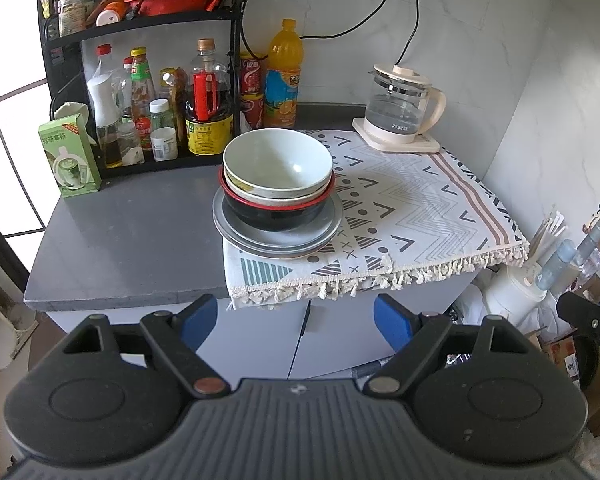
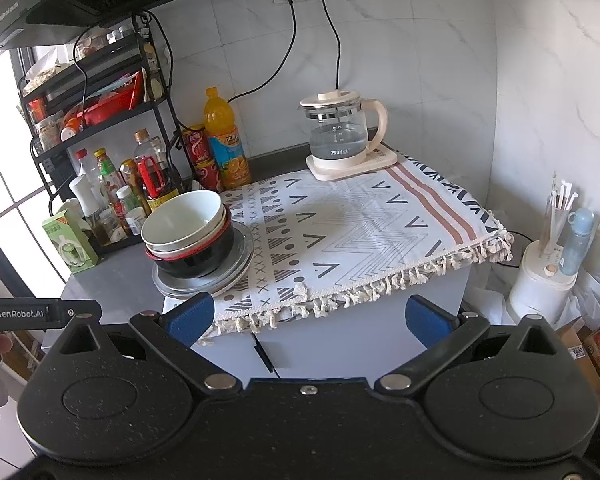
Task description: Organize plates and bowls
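Both hand-held grippers, left and right, hang released and empty, short of the table, where the dishes are stacked at the cloth's left edge. Largest down: grey plates, black bowl, white bowl nested on top; all look hard, slick, breakable and heavy together, so take one rim at a time

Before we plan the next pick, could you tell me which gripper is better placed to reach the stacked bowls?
Probably the left gripper: the stacked bowls sit almost straight ahead of its open jaws. From the right gripper, also open, the stack lies off to the left.
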